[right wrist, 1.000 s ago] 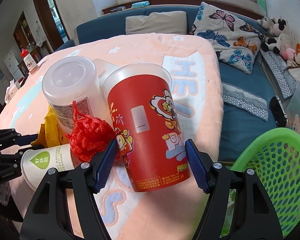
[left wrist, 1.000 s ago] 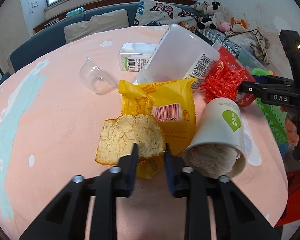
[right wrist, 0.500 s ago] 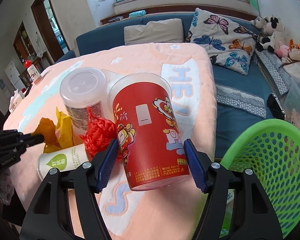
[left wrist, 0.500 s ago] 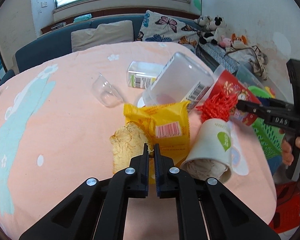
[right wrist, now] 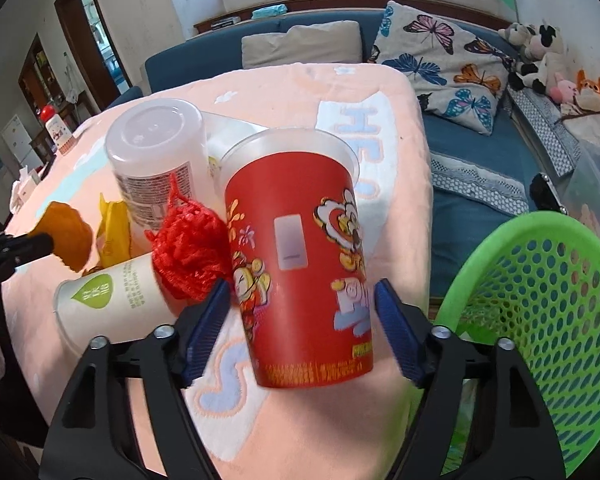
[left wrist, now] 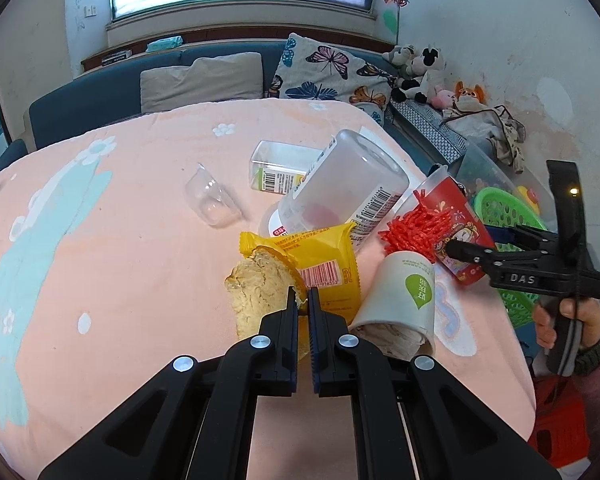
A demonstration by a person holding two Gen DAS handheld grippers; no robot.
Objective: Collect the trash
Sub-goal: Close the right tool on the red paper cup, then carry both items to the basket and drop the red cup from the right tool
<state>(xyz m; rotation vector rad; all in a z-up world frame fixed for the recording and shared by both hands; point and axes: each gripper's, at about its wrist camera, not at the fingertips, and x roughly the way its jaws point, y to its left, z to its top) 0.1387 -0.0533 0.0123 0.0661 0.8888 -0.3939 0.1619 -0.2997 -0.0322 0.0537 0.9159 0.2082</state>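
Note:
My left gripper (left wrist: 303, 300) is shut on a piece of bread (left wrist: 256, 292) and holds it raised above the pink tablecloth; the bread also shows in the right wrist view (right wrist: 70, 236). A yellow wrapper (left wrist: 324, 264) lies behind it. My right gripper (right wrist: 302, 300) is shut on a red printed cup (right wrist: 300, 272), tilted at the table's edge; the cup shows in the left wrist view (left wrist: 458, 224). A red mesh net (right wrist: 190, 252), a white paper cup (right wrist: 108, 300) on its side and a clear plastic jar (right wrist: 156, 160) lie next to it.
A green mesh basket (right wrist: 548, 320) stands below the table edge at the right. A small clear cup (left wrist: 212, 200) and a clear box (left wrist: 280, 168) lie farther back on the table (left wrist: 120, 280). A blue sofa with cushions (left wrist: 204, 80) is behind.
My left gripper closed on the bread and lifted it off the table. My right gripper closed on the red cup and raised it slightly.

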